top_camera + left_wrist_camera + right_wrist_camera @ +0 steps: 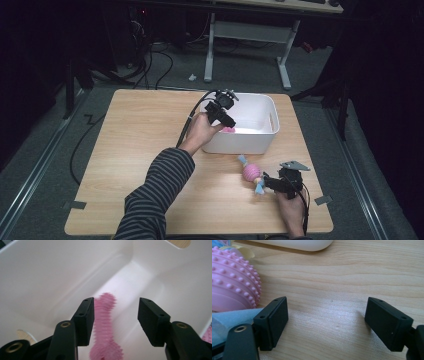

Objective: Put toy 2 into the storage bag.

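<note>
Here the pink spiky bone toy [106,327] lies blurred inside the white bin [260,137], between the left gripper's [116,317] parted jaws, beside one pad. Nearer the person, the right gripper [325,325] rests open on the surface [140,150], just beside a pink nubbed ball toy [232,282].

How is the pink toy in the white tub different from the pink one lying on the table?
The spiky pink bone toy is long with knobbed ends; the studded pink ball toy is round with blue ribbon tails. The bone toy is inside the white tub, between the left tongs; the ball toy rests on the table. Both are pink and bumpy.
</note>
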The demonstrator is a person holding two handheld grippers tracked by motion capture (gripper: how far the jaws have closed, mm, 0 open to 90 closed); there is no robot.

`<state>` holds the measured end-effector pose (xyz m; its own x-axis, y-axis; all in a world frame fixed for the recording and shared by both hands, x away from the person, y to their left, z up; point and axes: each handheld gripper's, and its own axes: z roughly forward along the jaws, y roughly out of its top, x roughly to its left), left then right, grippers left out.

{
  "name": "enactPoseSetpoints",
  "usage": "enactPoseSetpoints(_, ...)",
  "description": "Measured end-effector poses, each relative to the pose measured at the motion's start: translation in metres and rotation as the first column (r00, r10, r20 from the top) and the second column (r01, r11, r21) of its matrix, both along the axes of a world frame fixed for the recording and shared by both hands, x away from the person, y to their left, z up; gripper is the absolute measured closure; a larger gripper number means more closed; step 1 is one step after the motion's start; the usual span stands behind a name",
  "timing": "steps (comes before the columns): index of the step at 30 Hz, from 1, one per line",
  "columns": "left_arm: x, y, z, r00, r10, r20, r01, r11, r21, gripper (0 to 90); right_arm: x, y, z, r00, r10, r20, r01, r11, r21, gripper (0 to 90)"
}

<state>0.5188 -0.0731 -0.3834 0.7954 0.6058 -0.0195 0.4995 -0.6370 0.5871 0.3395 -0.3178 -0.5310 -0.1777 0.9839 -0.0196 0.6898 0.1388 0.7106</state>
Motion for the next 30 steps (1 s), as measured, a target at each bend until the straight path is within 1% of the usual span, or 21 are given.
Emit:
enactPoseSetpoints(4, -0.003, 0.006, 0.007, 1.0, -0.002, 0.006, 0.002, 0.9999, -0.015, 42.3, 0.0, 0.0, 0.0, 1.0, 0.0, 0.0, 0.0, 1.0, 0.0, 19.1)
enactPoseSetpoints(7, -0.009, 0.014, 0.013, 0.9995, -0.001, 0.031, 0.002, 0.9991, -0.042, 41.3, 0.0, 0.0, 0.0, 1.0, -0.001, 0.001, 0.001, 1.0, 0.001, 19.1)
enactPoseSetpoints(9, -0.014, 0.023, 0.018, 0.999, 0.0, 0.044, 0.003, 0.9974, -0.072, 41.3, 0.0, 0.0, 0.0, 1.0, -0.001, 0.001, 0.001, 1.0, 0.001, 19.1)
enactPoseSetpoints(15, -0.027, 0.049, 0.028, 0.9962, 0.029, 0.082, -0.019, 0.9923, -0.123, 40.9, 0.0, 0.0, 0.0, 1.0, -0.001, 0.0, 0.001, 1.0, 0.001, 19.1)
enactPoseSetpoints(17, -0.033, 0.058, 0.031, 0.9959, 0.033, 0.085, -0.021, 0.9899, -0.14, 40.9, 0.0, 0.0, 0.0, 1.0, -0.001, 0.0, 0.001, 1.0, 0.001, 19.1)
enactPoseSetpoints(18, -0.035, 0.063, 0.032, 0.9949, 0.038, 0.094, -0.024, 0.9897, -0.141, 40.7, 0.0, 0.0, 0.0, 1.0, -0.001, 0.001, 0.001, 1.0, 0.001, 19.1)
enactPoseSetpoints(19, -0.038, 0.067, 0.033, 0.9952, 0.041, 0.089, -0.027, 0.9884, -0.149, 40.5, 0.0, 0.0, 0.0, 1.0, -0.001, 0.001, 0.001, 1.0, 0.001, 19.1)
enactPoseSetpoints(21, -0.043, 0.078, 0.034, 0.993, 0.053, 0.106, -0.036, 0.9875, -0.154, 39.9, 0.0, 0.0, 0.0, 1.0, -0.001, 0.0, 0.001, 1.0, 0.001, 19.1)
enactPoseSetpoints(23, -0.047, 0.085, 0.034, 0.9924, 0.062, 0.106, -0.044, 0.9846, -0.169, 39.8, 0.0, 0.0, 0.0, 1.0, -0.001, 0.0, 0.001, 1.0, 0.001, 19.1)
enactPoseSetpoints(24, -0.049, 0.089, 0.034, 0.9923, 0.066, 0.105, -0.047, 0.9845, -0.169, 39.7, 0.0, 0.0, 0.0, 1.0, -0.001, 0.001, 0.001, 1.0, 0.001, 19.1)
enactPoseSetpoints(25, -0.051, 0.094, 0.036, 0.9909, 0.071, 0.114, -0.052, 0.9859, -0.159, 38.9, 0.0, 0.0, 0.0, 1.0, -0.001, 0.0, 0.001, 1.0, 0.001, 19.1)
enactPoseSetpoints(26, -0.053, 0.097, 0.036, 0.9898, 0.076, 0.121, -0.056, 0.9853, -0.161, 38.5, 0.0, 0.0, 0.0, 1.0, -0.001, 0.001, 0.001, 1.0, 0.001, 19.1)
enactPoseSetpoints(29, -0.059, 0.106, 0.037, 0.9889, 0.085, 0.122, -0.062, 0.9811, -0.183, 38.5, 0.0, 0.0, 0.0, 1.0, -0.001, 0.0, 0.001, 1.0, 0.001, 19.1)
enactPoseSetpoints(30, -0.06, 0.109, 0.037, 0.9882, 0.087, 0.126, -0.063, 0.9809, -0.184, 38.5, 0.0, 0.0, 0.0, 1.0, -0.001, 0.0, 0.001, 1.0, 0.001, 19.1)
